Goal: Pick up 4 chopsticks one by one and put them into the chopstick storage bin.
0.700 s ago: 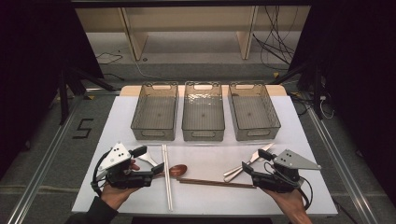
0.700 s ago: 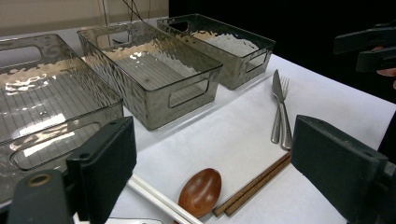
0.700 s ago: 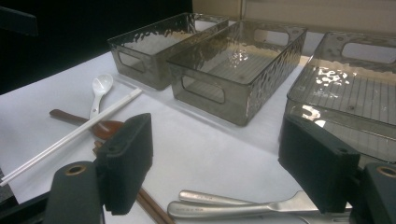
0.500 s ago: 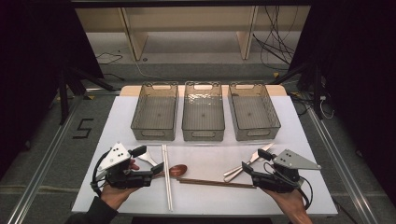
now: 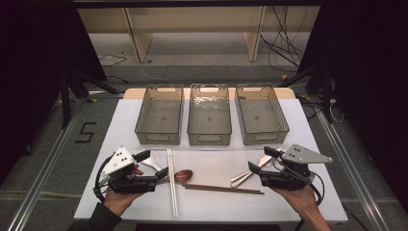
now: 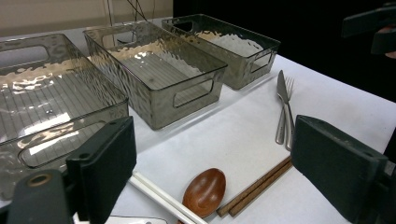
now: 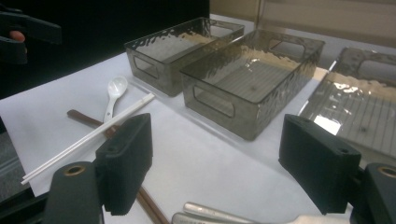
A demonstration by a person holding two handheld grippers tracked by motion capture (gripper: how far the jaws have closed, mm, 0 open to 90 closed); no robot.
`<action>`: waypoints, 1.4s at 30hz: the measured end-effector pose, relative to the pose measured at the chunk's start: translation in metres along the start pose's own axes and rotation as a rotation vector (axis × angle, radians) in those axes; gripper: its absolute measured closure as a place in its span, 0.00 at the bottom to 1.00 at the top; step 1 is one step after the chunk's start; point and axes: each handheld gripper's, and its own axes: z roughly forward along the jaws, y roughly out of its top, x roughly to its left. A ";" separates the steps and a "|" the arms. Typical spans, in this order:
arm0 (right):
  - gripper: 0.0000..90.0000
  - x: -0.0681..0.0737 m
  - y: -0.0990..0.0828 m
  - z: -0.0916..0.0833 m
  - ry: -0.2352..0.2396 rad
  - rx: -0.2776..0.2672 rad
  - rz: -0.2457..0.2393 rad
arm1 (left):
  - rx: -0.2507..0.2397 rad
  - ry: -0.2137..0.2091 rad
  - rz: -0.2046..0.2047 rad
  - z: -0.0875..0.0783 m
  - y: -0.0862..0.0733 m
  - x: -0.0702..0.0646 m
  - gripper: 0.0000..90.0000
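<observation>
Dark room, grey floor, pale shelving at the back; a white counter (image 5: pixel 317 144) at centre carrying the following.

Bins: three clear grey plastic bins in a row across the far half of the counter, left bin (image 5: pixel 160 115), middle bin (image 5: pixel 209 115), right bin (image 5: pixel 261 115), all upright, just beside one another.

Cutlery, near half of the counter:
- white chopsticks (image 5: pixel 172 183), a pair lying close together, running from near the bins toward the front edge.
- white spoon (image 5: pixel 153 162), just left of the white chopsticks, beside the left tool.
- brown wooden spoon (image 5: pixel 182 175), bowl just right of the white chopsticks, which cross its handle.
- brown chopsticks (image 5: pixel 223 189), a pair lying across the counter, from the wooden spoon toward the right.
- metal knife and fork (image 5: pixel 250 172), side by side, slanted, next to the right tool.

Left tool (image 5: pixel 150 164): held in the person's left hand at the front left, jaws wide apart, nothing between them; the wooden spoon lies ahead of it.

Right tool (image 5: pixel 261 160): held in the right hand at the front right, jaws wide apart, gripping nothing; the knife and fork lie just below its jaws.
</observation>
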 end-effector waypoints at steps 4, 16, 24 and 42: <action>0.30 0.002 0.012 0.010 0.029 0.051 -0.014 | -0.004 0.003 -0.006 0.000 0.000 0.000 0.15; 0.31 0.024 0.018 0.054 0.180 0.294 -0.127 | -0.005 0.009 -0.004 -0.002 0.000 0.002 0.15; 0.38 0.043 0.010 0.086 0.264 0.439 -0.224 | -0.010 0.008 -0.003 -0.003 0.001 0.001 0.15; 0.59 0.053 -0.018 0.120 0.308 0.683 -0.305 | -0.011 0.007 -0.002 -0.004 0.001 0.001 0.15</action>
